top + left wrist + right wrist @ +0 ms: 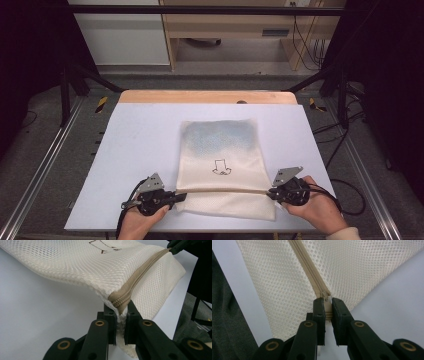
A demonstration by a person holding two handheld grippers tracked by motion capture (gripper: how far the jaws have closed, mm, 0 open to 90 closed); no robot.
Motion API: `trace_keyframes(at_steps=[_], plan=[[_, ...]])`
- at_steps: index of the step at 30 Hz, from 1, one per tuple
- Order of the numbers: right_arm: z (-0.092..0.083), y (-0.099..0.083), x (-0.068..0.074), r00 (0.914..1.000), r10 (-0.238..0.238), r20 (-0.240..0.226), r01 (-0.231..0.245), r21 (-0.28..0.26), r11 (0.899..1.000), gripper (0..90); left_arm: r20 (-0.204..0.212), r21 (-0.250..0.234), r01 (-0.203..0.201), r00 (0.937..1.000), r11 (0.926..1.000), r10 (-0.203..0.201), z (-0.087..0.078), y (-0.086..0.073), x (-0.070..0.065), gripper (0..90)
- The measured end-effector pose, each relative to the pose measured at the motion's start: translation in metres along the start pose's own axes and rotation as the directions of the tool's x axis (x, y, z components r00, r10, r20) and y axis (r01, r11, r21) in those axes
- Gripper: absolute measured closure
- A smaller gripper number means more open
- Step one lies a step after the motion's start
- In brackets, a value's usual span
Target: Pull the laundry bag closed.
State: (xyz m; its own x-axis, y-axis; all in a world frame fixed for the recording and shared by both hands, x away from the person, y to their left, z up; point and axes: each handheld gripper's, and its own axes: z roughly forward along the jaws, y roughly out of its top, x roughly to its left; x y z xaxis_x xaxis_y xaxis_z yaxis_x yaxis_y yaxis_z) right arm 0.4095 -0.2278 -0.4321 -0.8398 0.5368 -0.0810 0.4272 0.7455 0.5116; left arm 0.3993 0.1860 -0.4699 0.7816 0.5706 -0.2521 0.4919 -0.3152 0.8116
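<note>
A cream mesh zip bag (220, 150) lies in the middle of the white table, with a small black drawing on it and something bluish inside its far half. A tan zipper (225, 191) runs across its near part. My left gripper (176, 196) is shut on the zipper's left end and the bag's corner (119, 308), lifting that edge. My right gripper (271, 192) is shut on the zipper pull (326, 302) at the right end. In the left gripper view the right gripper (175, 247) shows at the zipper's far end. The zipper (308, 267) looks closed along its length.
The white table top (135, 150) has a wooden strip (207, 96) along its far edge. Dark metal frame posts (65, 85) stand at both sides. Cables (345, 200) trail off the right edge by my right hand. Grey floor surrounds the table.
</note>
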Motion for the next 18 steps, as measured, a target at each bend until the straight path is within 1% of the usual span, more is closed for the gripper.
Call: trace_keyframes(at_steps=[11, 13, 17, 18], plan=[[-0.0009, -0.0015, -0.0005, 0.9999, 0.001, 0.013, -0.001, -0.003, 1.000, 82.1, 0.001, 0.010, -0.007, 1.0000, 0.9999, 0.007, 0.0017, -0.0009, -0.0018, 82.9], [-0.0005, -0.0021, -0.0001, 1.0000, 0.002, 0.009, -0.002, -0.005, 1.000, 82.1, -0.001, 0.011, -0.008, 1.0000, 0.9999, 0.008, 0.0016, -0.0009, -0.0017, 82.9], [-0.0001, -0.0026, -0.0001, 0.9999, -0.006, 0.010, 0.006, 0.000, 1.000, 82.1, -0.003, 0.018, -0.012, 0.9999, 0.9998, 0.012, 0.0025, -0.0017, -0.0020, 82.9], [-0.0001, -0.0029, 0.0004, 0.9999, 0.000, 0.012, 0.000, 0.003, 1.000, 82.1, -0.005, 0.018, -0.014, 0.9999, 0.9997, 0.014, 0.0025, -0.0017, -0.0022, 82.9]])
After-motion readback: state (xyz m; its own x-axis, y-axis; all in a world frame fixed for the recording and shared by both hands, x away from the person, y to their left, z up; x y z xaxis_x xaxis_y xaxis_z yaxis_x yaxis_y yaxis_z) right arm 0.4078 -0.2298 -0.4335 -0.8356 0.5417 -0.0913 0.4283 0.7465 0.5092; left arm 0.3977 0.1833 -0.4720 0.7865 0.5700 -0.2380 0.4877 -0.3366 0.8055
